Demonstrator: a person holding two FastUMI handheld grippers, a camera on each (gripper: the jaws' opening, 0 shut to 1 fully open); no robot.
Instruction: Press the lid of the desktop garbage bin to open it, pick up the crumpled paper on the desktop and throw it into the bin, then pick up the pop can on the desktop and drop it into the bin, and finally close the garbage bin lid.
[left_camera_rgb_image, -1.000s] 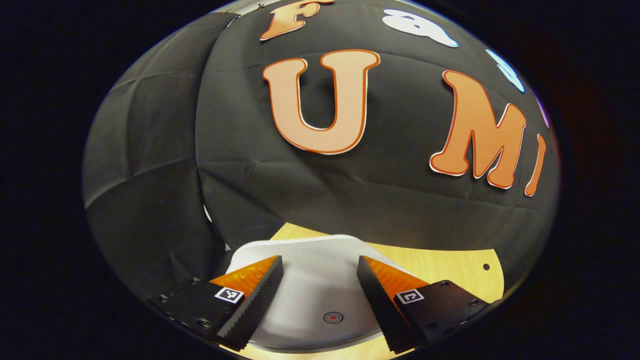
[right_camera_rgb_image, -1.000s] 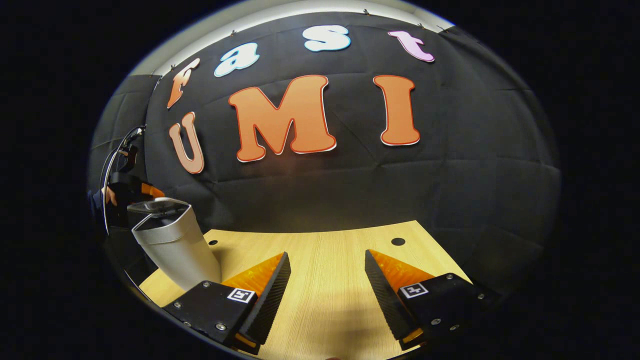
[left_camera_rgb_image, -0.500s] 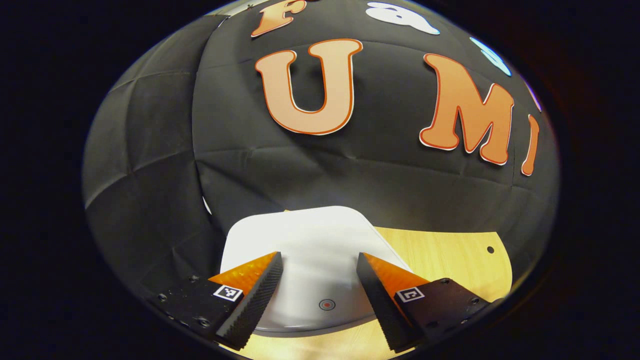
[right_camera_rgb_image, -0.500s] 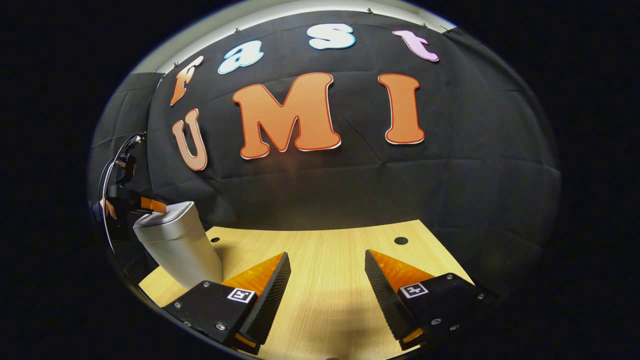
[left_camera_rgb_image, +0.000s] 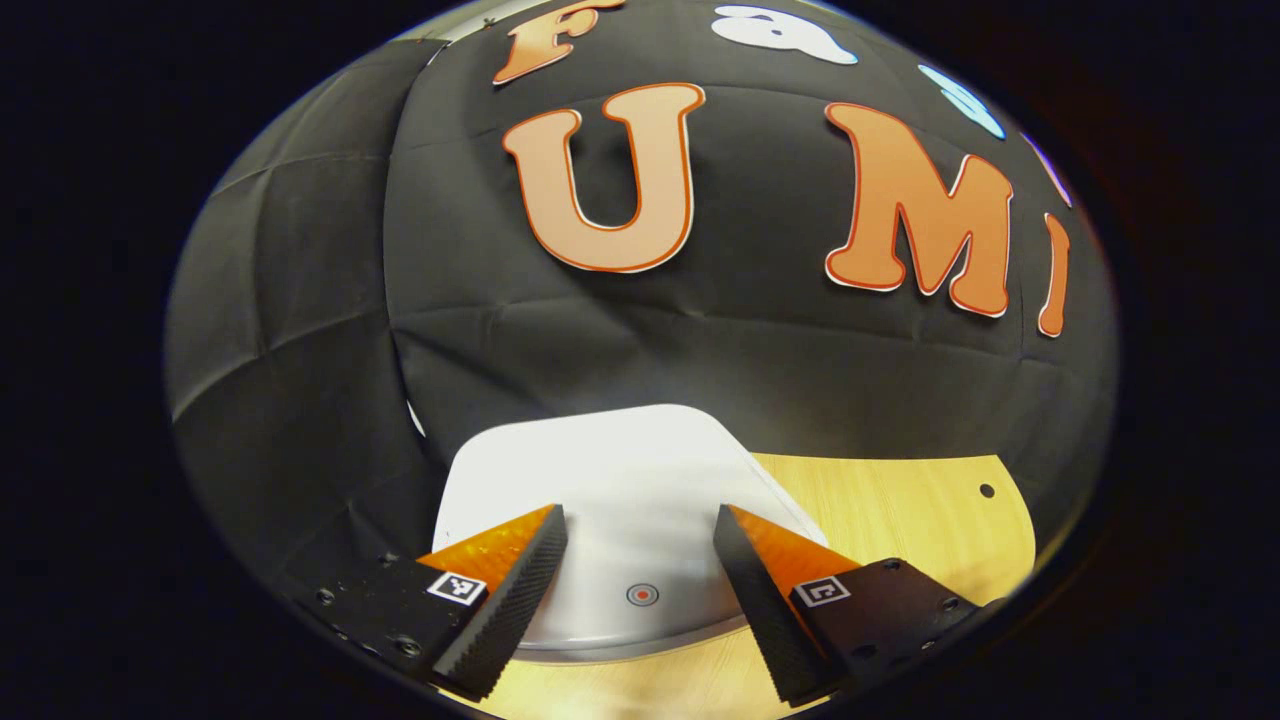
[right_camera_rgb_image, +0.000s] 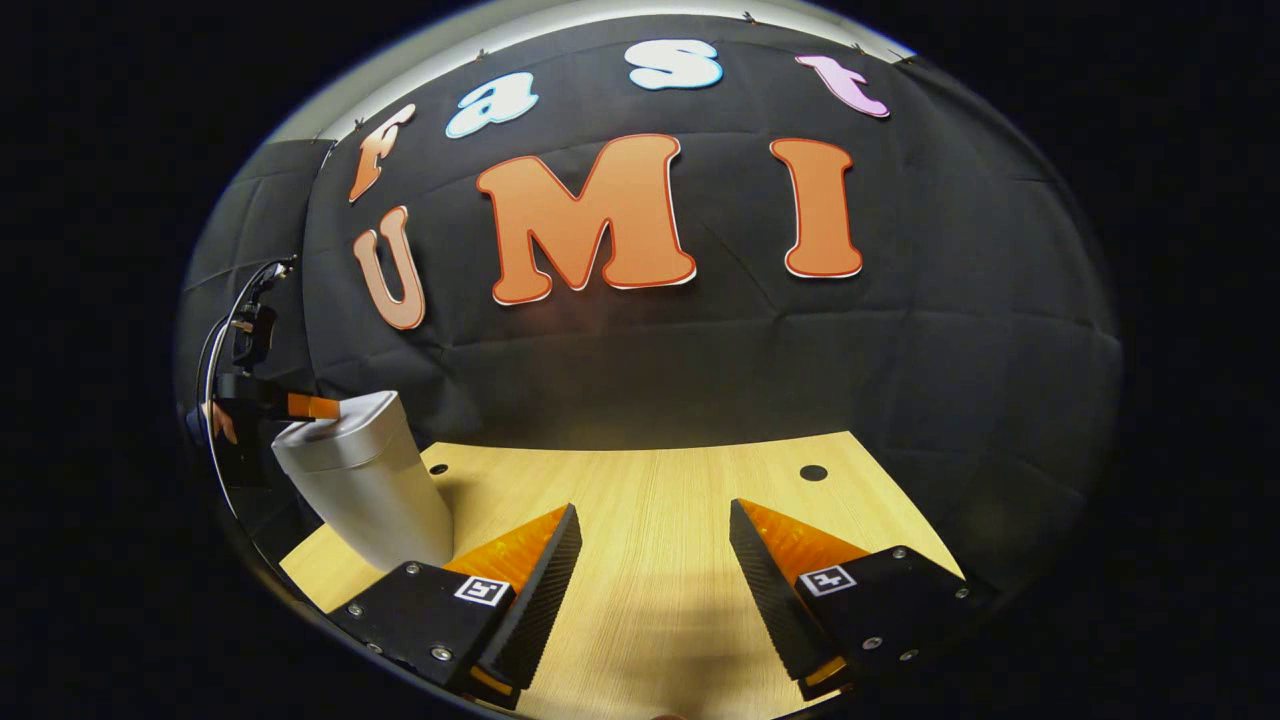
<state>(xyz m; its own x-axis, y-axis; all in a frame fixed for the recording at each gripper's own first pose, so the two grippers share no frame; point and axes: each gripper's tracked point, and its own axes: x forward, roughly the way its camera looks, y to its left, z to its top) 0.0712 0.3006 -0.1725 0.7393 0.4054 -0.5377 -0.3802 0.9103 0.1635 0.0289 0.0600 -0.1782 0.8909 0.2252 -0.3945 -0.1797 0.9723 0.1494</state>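
Bin lid: the white, rounded-square plastic lid of the desktop garbage bin lies flat and closed beneath the left gripper; a small red ring mark sits near its 6 o'clock edge, between the fingers.
Left jaws: released, spread wide, nothing between them, poised over the lid's near edge; contact with the lid cannot be told.
Right jaws: the right gripper is released too, empty, above bare tabletop.
Bin body: in the right gripper view the silver-grey tapered bin stands at 9 o'clock, near the table's left edge, with the left gripper over its lid.
Table: light wooden desktop; open surface runs from 12 to 3 o'clock of the right jaws.
Edges: the far table edge meets the black cloth wall; a small dark hole lies near the far right corner.
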